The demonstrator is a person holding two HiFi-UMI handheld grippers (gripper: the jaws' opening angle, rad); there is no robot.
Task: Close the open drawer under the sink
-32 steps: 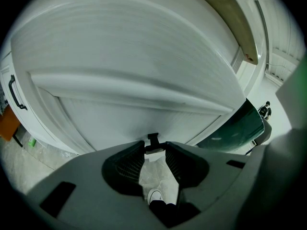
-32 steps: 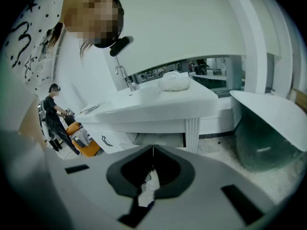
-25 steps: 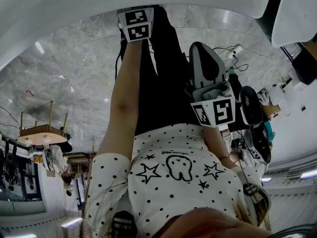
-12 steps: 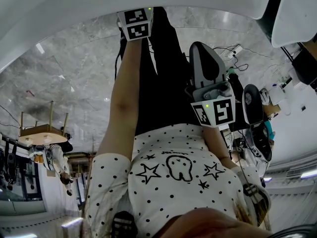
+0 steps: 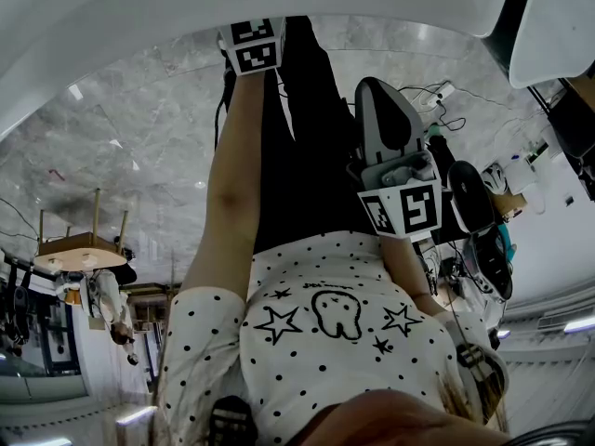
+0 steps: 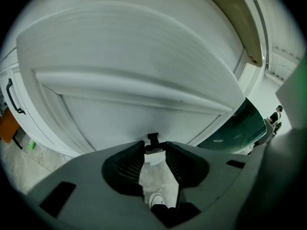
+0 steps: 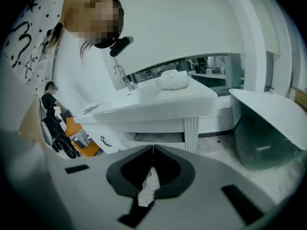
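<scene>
Left gripper view, knob point(image 6: 152, 138) between fingers point(image 6: 128, 163), cupboard point(image 6: 25, 120) beside

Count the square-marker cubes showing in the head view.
2. One marker cube sits at the top centre, beyond the person's forearm. The other is right of centre, just above the dotted shirt. No more show, though some could be hidden.

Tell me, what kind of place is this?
Probably a bathroom or kitchen mock-up inside a workshop: a white sink counter with a tap, white cabinet fronts, and loose cables on a marble-look floor.
</scene>
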